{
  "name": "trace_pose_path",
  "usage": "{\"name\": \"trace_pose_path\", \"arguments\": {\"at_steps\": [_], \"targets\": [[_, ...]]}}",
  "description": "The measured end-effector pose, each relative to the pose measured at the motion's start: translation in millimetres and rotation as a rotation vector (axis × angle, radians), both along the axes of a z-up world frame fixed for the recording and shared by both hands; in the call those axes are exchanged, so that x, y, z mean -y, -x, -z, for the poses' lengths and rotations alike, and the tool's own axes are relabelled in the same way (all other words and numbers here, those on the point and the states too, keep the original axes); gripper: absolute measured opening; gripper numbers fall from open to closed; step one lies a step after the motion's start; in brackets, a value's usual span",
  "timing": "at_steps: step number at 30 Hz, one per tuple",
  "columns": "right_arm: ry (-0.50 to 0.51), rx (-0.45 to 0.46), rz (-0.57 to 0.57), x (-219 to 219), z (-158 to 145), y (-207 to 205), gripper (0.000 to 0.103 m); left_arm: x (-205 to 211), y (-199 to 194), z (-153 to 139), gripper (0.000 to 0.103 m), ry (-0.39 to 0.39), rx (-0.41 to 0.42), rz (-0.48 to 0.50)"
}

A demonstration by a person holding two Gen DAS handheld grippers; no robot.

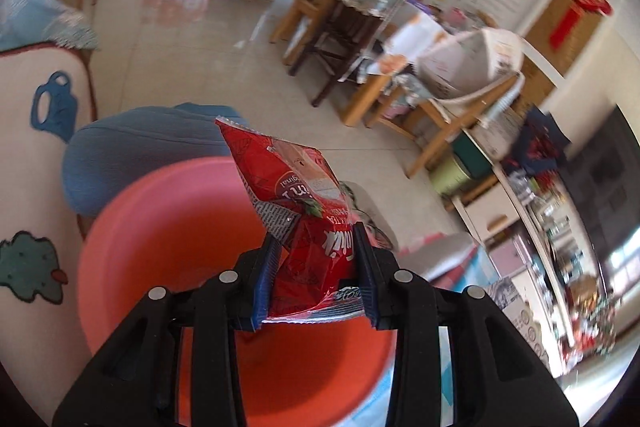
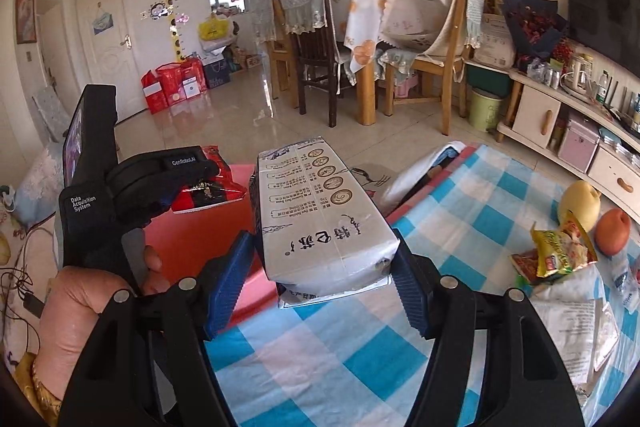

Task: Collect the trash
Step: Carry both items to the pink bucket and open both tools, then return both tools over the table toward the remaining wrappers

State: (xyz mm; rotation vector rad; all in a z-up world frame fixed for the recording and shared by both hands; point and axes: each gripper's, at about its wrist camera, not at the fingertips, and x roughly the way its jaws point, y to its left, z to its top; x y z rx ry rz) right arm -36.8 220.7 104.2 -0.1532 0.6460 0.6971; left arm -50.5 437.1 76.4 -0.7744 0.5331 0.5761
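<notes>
My left gripper (image 1: 316, 247) is shut on a crumpled red snack wrapper (image 1: 298, 195) and holds it above a red plastic basin (image 1: 168, 235). In the right wrist view the left gripper (image 2: 192, 183) shows at the left with the red wrapper (image 2: 212, 193) over the basin (image 2: 180, 247). My right gripper (image 2: 324, 263) is shut on a white milk carton (image 2: 316, 211), held above the blue checked tablecloth (image 2: 360, 359) beside the basin.
On the cloth at the right lie a yellow snack wrapper (image 2: 560, 251), a white paper wrapper (image 2: 576, 327), a pear (image 2: 578, 203) and an orange fruit (image 2: 612, 231). Chairs and a dining table (image 2: 360, 39) stand behind. A blue cushion (image 1: 140, 155) lies beyond the basin.
</notes>
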Motion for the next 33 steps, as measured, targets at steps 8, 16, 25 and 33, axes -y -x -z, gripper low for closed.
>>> {"name": "trace_pose_path", "arguments": {"at_steps": [8, 16, 25, 33], "targets": [[0.063, -0.016, -0.073, -55.8, 18.8, -8.5, 0.069, -36.1, 5.8, 7.7, 0.038, 0.062, -0.017, -0.069], [0.035, -0.056, -0.014, -48.6, 34.0, -14.2, 0.089, -30.6, 2.1, -7.5, 0.072, -0.094, -0.082, -0.143], [0.043, -0.025, 0.112, 8.9, 32.9, 6.7, 0.092, 5.2, -13.5, -18.5, 0.081, -0.238, -0.004, 0.035], [0.066, -0.008, 0.208, 64.3, 34.1, 25.5, 0.093, 62.4, -18.6, -37.0, 0.090, -0.388, 0.153, 0.188]]}}
